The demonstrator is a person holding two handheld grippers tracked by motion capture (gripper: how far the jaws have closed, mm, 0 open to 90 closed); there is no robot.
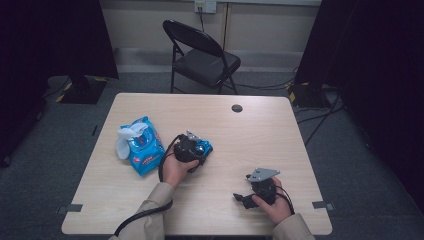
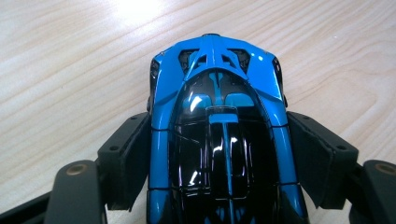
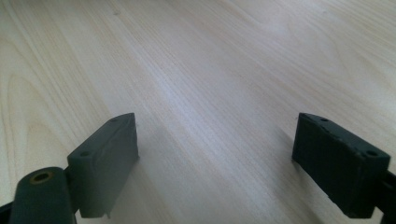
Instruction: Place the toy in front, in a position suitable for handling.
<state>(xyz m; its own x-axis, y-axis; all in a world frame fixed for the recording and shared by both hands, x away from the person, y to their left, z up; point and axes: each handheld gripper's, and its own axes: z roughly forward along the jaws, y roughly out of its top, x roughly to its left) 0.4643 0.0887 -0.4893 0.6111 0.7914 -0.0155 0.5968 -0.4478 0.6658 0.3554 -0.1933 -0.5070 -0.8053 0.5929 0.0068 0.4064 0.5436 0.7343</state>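
Object: a blue-and-black toy car (image 2: 219, 140), seen on the surface (image 1: 260, 135) between the left gripper (image 2: 219, 154) jaws.
Handling: judged light, rigid, with a glossy shell likely to slip; flat flanks are best taken.
Left jaws: set against both flanks, car held.
Right gripper (image 3: 215, 158): jaws wide, nothing between.
Pose: left hand (image 1: 175, 167) is angled over the car; right hand (image 1: 270, 202) is rested near the front edge.
Nearby: wipes pack (image 1: 142, 145), apart.

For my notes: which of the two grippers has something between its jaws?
The left gripper: a blue toy car sits between its jaws. The right gripper has none.
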